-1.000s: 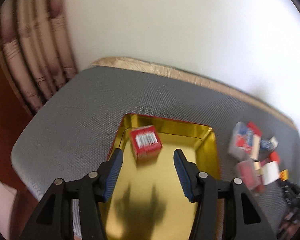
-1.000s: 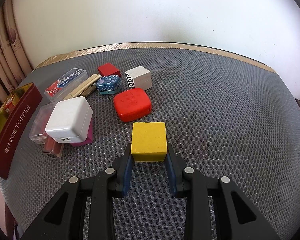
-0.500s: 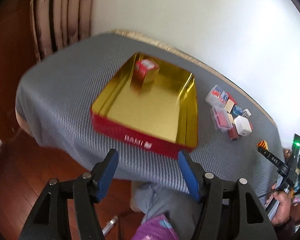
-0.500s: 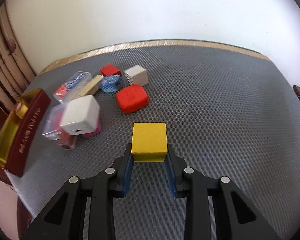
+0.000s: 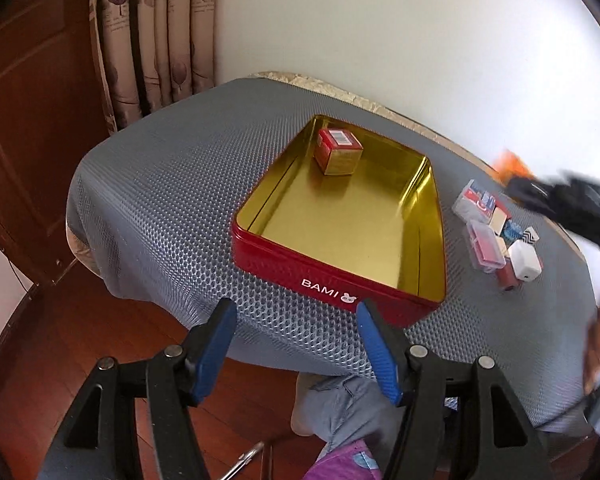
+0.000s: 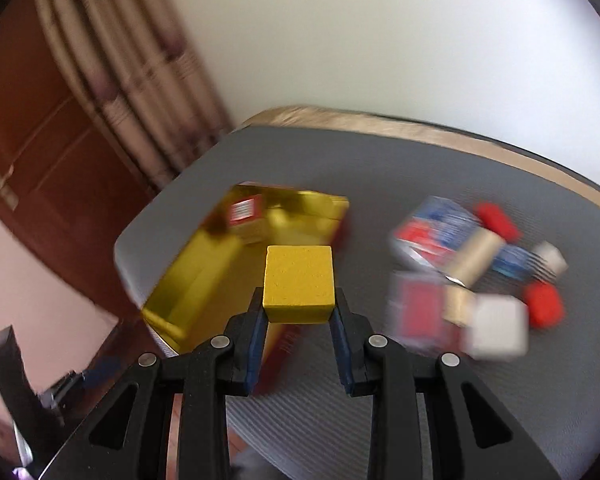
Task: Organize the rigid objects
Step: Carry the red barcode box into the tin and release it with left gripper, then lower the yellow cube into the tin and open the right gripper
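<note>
A red tin with a gold inside [image 5: 332, 280] sits on the grey mat and holds one red box [image 5: 338, 151]. My left gripper [image 5: 296, 340] is open and empty, pulled back off the table's near edge. My right gripper [image 6: 298, 312] is shut on a yellow cube [image 6: 299, 282] and holds it in the air over the tin's [image 6: 204, 272] near right corner. The red box [image 6: 246, 216] shows blurred inside the tin. The right gripper with the cube shows as a blur at the right of the left wrist view [image 5: 512, 164].
A cluster of small items lies right of the tin: clear plastic cases [image 5: 476, 200], a white cube [image 5: 525, 260], a red rounded case [image 6: 544, 304], a blue tin [image 6: 512, 260]. A curtain [image 5: 156, 40] and a wooden door [image 5: 28, 120] stand at the left. My knee [image 5: 340, 404] is below the table edge.
My right gripper lifted the yellow cube off the mat and swung it left towards the tin. My left gripper pulled back out of the tin and off the table edge.
</note>
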{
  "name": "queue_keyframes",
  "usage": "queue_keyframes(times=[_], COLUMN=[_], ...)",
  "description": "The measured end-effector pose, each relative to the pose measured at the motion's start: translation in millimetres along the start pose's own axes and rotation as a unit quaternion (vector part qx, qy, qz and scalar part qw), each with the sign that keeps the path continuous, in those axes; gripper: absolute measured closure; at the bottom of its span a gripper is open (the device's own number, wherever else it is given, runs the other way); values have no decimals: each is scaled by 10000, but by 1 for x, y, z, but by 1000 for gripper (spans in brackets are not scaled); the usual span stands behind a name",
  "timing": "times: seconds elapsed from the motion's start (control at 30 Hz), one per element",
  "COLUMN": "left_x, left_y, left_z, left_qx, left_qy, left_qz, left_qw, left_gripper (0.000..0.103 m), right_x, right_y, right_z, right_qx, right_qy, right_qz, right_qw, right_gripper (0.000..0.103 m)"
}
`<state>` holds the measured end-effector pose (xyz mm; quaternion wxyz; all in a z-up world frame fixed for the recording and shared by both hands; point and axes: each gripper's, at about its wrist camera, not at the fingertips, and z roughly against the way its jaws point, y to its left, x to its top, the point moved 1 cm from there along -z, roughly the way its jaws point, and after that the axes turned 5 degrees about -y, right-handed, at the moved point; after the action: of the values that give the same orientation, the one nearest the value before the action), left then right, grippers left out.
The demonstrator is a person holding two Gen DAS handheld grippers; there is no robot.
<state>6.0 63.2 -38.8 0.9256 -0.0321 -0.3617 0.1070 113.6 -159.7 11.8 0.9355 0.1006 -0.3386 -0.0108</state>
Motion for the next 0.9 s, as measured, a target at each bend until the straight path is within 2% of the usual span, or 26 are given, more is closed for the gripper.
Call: queue_keyframes(times=[0.23,0.37,0.7,0.9], left_x=[-1,-3,-7,-9], left_y=[3,0,-3,-3], left_z=[-13,-22,-30,-35], left_qx=[265,313,376,382], left_qy=[221,398,580,697], left_qz=[-202,-312,-488,-470], left_qw=[9992,9982,9964,9957], left_gripper=[39,39,39,39], right_x=[18,22,27,30], right_y=[42,43,22,28], right_z=[-97,-131,-177,-184], right_qx=[-104,-508,-739,-849], right_qy=[684,919,1256,1169], right_qz=[546,840,622,740], right_qw=[9961,9909,9874,9867], right_gripper=[75,75,75,75])
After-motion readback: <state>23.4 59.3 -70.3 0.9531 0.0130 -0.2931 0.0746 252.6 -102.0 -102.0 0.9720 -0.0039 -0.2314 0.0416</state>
